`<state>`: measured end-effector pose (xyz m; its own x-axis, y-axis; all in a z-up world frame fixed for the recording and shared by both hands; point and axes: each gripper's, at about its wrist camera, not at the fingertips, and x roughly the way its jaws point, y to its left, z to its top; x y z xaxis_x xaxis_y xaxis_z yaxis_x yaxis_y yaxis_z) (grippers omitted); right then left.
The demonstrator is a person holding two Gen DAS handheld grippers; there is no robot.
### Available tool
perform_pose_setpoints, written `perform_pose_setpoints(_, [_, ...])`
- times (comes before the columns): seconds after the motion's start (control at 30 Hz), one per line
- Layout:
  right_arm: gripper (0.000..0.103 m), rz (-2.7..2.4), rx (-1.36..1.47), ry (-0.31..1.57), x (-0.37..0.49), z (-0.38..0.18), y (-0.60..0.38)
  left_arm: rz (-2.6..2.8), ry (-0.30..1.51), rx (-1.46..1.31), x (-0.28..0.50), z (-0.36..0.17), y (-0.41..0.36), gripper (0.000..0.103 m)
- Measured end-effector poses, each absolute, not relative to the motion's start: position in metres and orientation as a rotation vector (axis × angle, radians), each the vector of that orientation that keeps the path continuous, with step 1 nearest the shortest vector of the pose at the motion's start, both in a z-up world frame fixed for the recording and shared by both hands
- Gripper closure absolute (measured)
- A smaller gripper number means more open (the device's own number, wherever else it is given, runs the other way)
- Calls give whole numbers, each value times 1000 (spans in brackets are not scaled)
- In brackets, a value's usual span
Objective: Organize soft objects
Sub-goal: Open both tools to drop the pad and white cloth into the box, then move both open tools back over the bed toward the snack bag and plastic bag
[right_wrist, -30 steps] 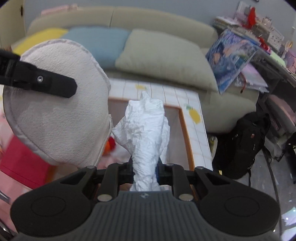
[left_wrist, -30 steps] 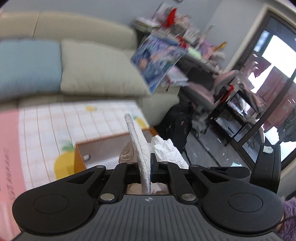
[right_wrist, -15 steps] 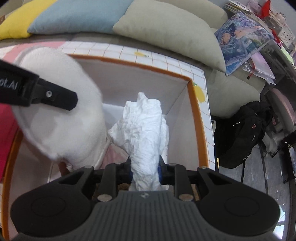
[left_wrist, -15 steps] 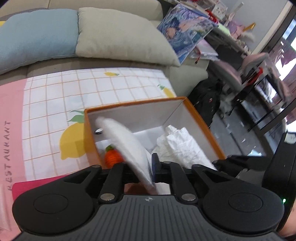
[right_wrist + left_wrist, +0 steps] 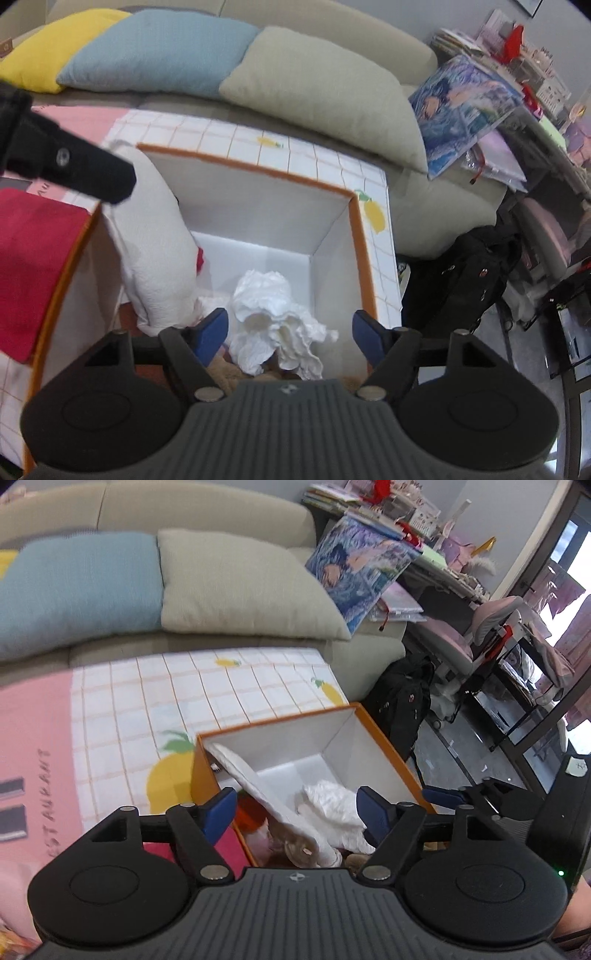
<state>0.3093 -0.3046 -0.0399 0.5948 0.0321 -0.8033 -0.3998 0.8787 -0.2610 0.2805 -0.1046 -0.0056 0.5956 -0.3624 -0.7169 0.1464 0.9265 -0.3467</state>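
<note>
With both claws' jaws opening, left gripper (image 5: 295, 808) risks snagging the round cream fabric pad (image 5: 266, 794) leaning between them against the orange-rimmed white cardboard box (image 5: 384, 738); right gripper (image 5: 290, 328) spreads around crumpled white paper (image 5: 275, 321).

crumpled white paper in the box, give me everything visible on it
The crumpled white paper is a wrinkled, tissue-like wad, loosely bunched with folds and a ragged edge. It lies inside the orange-rimmed box, low near the white floor, on top of brownish items that are hard to make out. The flat white pad leans next to it. It sits between the pads of the right tool, whose jaws are opening; neither pad presses it. The left wrist view shows it too.
</note>
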Motion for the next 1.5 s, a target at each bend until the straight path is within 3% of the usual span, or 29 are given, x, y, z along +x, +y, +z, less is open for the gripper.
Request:
perform_pose_setpoints(0.33, [14,223,-363,773,260,7,-302,-328,670,-98,225,40,-95,16])
perform_pose_setpoints(0.63, [8,170,-120,652,193,20,-283,-336,527,-17,148,55,-81,16])
perform_pose_setpoints(1.1, [7,310,-7,762,135,-18,-208,-124,722,-176,86,11,9,16])
perform_pose_setpoints(1.5, [12,507,-196,799,114,-41,-140,83,818,-297,46,-41,75,16])
